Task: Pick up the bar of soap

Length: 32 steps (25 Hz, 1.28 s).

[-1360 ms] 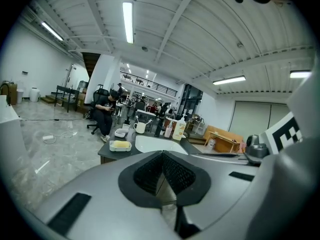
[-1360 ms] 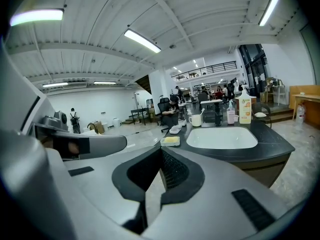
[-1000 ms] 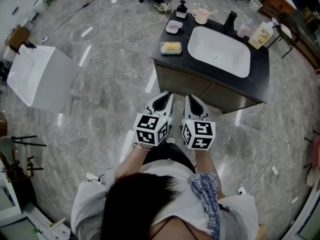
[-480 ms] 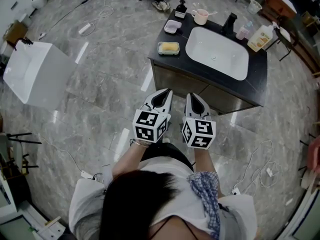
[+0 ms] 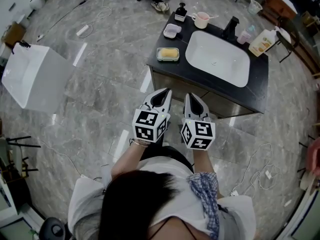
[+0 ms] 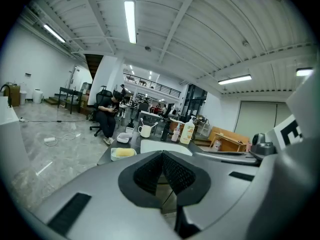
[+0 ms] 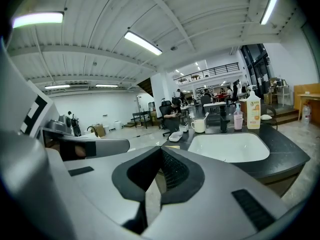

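Left gripper (image 5: 165, 92) and right gripper (image 5: 190, 96) have advanced toward the counter (image 5: 170, 66); both jaw pairs closed, empty. Soap (image 5: 169, 53) rests in its dish (image 5: 159, 54).

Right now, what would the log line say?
left gripper: jaws shut, empty | right gripper: jaws shut, empty | yellow bar of soap: in green dish, black counter, untouched

Bright, even light from ceiling tube lamps (image 6: 130, 22); white glare streaks on the glossy floor (image 5: 80, 54); fisheye bending, dark corners.
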Each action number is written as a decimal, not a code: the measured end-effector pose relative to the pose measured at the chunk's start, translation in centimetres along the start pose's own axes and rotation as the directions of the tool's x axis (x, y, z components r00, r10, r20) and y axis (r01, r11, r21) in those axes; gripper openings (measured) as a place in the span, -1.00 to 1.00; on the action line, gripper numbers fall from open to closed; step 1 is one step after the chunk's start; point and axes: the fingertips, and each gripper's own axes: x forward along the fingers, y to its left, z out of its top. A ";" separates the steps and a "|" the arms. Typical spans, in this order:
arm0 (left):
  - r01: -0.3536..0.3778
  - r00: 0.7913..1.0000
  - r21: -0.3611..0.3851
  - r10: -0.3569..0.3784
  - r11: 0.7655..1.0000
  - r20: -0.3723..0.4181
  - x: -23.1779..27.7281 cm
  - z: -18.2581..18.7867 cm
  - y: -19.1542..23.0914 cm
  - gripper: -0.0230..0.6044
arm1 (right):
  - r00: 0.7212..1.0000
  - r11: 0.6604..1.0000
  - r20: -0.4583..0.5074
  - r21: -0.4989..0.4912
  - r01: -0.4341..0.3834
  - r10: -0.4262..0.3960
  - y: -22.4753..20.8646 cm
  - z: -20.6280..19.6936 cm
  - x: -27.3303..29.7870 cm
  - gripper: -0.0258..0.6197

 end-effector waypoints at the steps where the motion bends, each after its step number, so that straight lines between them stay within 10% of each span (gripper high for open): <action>1: 0.000 1.000 0.002 0.000 1.000 -0.005 0.3 0.1 0.2 -0.89 | 1.000 1.000 -0.005 0.003 0.002 -0.002 -0.1 0.0 0.3 -0.87; 32: 0.086 0.996 0.002 -0.086 0.996 -0.038 13.5 7.9 12.4 -0.89 | 0.996 0.996 -0.051 -0.048 0.075 -0.077 -0.7 6.7 18.9 -0.87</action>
